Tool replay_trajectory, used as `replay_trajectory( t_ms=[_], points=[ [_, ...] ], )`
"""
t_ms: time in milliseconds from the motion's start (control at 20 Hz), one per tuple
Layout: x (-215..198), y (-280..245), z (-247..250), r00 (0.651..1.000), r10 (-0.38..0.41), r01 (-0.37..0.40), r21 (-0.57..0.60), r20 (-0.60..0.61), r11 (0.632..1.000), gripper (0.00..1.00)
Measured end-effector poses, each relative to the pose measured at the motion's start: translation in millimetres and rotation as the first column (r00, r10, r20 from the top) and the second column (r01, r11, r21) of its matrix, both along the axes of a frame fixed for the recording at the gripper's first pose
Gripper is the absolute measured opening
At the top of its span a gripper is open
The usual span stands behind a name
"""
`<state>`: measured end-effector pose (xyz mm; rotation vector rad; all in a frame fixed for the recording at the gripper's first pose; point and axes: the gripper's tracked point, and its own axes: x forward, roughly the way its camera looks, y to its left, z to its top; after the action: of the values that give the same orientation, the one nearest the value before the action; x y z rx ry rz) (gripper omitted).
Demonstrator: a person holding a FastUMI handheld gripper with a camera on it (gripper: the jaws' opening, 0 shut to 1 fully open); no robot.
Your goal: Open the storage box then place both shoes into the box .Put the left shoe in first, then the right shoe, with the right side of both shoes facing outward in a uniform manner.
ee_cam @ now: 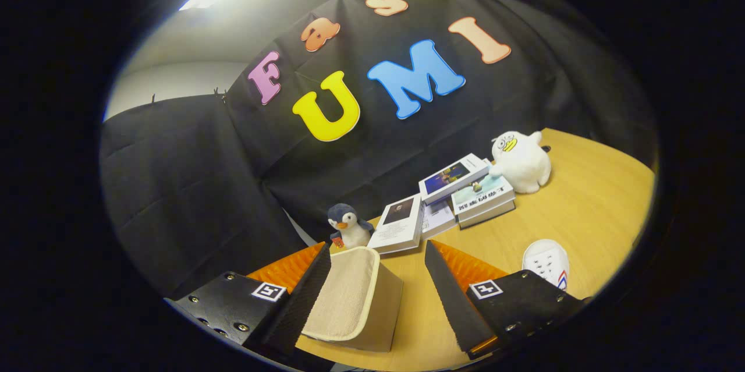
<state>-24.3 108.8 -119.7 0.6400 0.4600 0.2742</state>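
Note:
A beige fabric storage box [349,302] with a cream-edged lid stands on the wooden table [588,209], between my fingers and close against the left one. My gripper [377,250] is open, and its right finger stands well clear of the box. I cannot tell whether the left finger touches the box. The lid lies down on the box. A white shoe [547,262] with red and blue marks lies on the table just beyond the right finger, partly hidden by it.
A small penguin plush [348,225] sits just beyond the box near the black cloth wall. Several books [448,197] lie in a loose pile farther back, with a white plush [521,161] beside them. Bare tabletop stretches to the right.

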Motion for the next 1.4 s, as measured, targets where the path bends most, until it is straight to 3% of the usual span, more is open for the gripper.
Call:
replay_trajectory(
  t_ms=[300,650,1200,1300,1400],
  points=[
    [-16.6,33.5,-37.1,0.982,0.089,-0.06,0.171,-0.166,0.983,0.97],
    [-32.9,77.2,-62.3,0.929,0.223,-0.1,0.378,-0.294,0.92,0.97],
    [-43.6,112.1,-98.4,0.85,0.324,-0.048,0.551,-0.415,0.833,0.96],
    [-47.5,117.0,-98.8,0.838,0.344,-0.052,0.566,-0.423,0.823,0.83],
    [-51.1,120.5,-100.2,0.828,0.361,-0.062,0.57,-0.43,0.82,0.82]
  ],
)
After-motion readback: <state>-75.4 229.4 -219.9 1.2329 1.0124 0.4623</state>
